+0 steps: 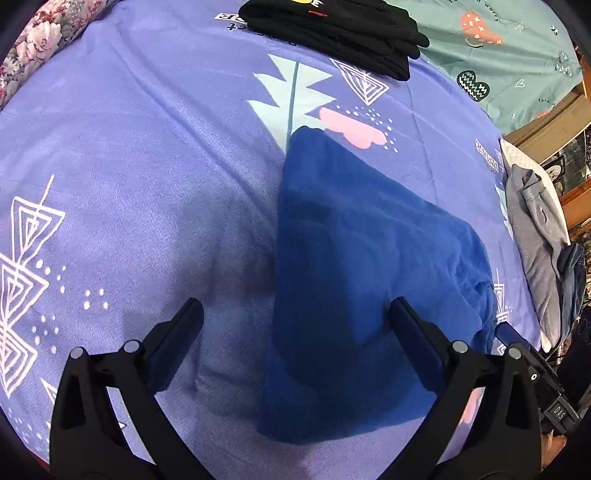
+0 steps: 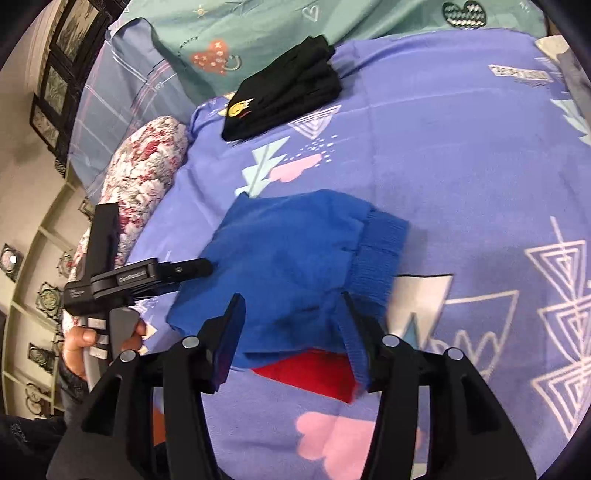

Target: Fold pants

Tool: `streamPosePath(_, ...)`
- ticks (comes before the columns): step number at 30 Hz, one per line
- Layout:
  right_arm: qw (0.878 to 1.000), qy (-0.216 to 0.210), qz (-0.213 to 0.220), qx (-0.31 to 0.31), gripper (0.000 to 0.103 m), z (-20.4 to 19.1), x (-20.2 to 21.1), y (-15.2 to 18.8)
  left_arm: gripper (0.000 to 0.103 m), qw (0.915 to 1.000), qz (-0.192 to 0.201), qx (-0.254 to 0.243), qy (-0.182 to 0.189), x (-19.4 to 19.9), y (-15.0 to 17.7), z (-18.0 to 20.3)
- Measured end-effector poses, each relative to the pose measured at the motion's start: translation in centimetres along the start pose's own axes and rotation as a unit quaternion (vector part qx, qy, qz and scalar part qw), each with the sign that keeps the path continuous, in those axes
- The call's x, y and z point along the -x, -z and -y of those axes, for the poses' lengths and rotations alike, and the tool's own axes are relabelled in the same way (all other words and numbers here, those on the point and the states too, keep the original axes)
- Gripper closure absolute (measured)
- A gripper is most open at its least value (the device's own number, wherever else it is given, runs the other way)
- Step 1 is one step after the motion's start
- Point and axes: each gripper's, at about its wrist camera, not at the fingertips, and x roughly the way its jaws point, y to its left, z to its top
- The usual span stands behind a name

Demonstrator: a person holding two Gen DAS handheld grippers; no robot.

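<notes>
Both pairs of jaws stand wide apart and hold nothing. The left gripper (image 1: pixel 295 332) hangs over the near end of the blue pants (image 1: pixel 354 266), one jaw above the cloth and the other above bare bedspread (image 1: pixel 129 184). The right gripper (image 2: pixel 291 314) straddles the opposite end, its jaws either side of the ribbed cuff band (image 2: pixel 376 258), with a patch of red lining or a red layer (image 2: pixel 314 373) showing beneath the blue edge; I cannot tell which.

The pants lie on the bed as a compact, roughly wedge-shaped bundle, already doubled over at least once, so my judgement is that the task is late: either a last fold or a final tidy remains. The open jaws suggest a release or a fresh approach, not a carry.

If a further fold is wanted, each gripper needs to come down onto a corner of its end, pinch through all the layers together, then lift and lay that end across the bundle. The thick cuff and soft cloth may slip or drag a lower layer askew.

Farther off, a folded black garment (image 2: pixel 284 99) sits near the pillows (image 2: pixel 258 33), well apart from the blue bundle, and a grey garment (image 1: pixel 535 236) lies at the bed's edge.
</notes>
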Motion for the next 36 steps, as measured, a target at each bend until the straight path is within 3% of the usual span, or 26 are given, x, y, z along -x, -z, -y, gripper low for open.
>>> streamPosePath(2,1.000,-0.010,-0.006,0.002,0.050,0.2,-0.2,0.4,0.002,1.0000,-0.001,-0.004,0.001,0.1,0.5,0.1)
streamPosePath(6,1.000,0.010,-0.019,-0.016,0.050,1.1,-1.5,1.0,0.002,0.9999,0.005,-0.009,-0.009,0.2,1.0,0.4)
streamPosePath(9,1.000,-0.001,-0.018,-0.014,0.043,0.9,-1.1,1.1,0.002,0.9999,0.003,-0.010,-0.009,0.3,1.0,0.4)
streamPosePath(17,0.999,-0.014,-0.014,-0.048,0.037,2.8,0.9,1.0,0.002,0.9998,-0.005,-0.017,-0.002,0.4,1.0,0.5)
streamPosePath(22,0.997,-0.006,-0.025,-0.075,0.035,4.1,0.3,1.3,0.002,0.9985,-0.035,-0.017,0.039,0.2,0.9,0.2)
streamPosePath(28,0.991,-0.048,-0.051,-0.114,0.034,5.5,-1.2,1.3,0.002,0.9913,-0.082,-0.005,0.102,-1.0,0.8,-0.1)
streamPosePath(33,0.984,-0.088,-0.061,-0.140,0.033,5.9,-3.2,0.8,0.002,0.9856,-0.105,-0.027,0.130,-2.1,0.1,0.8)
streamPosePath(36,0.984,-0.099,-0.060,-0.137,0.024,5.4,-4.1,-0.1,0.002,0.9810,-0.117,-0.026,0.152,-3.0,-0.9,1.0)
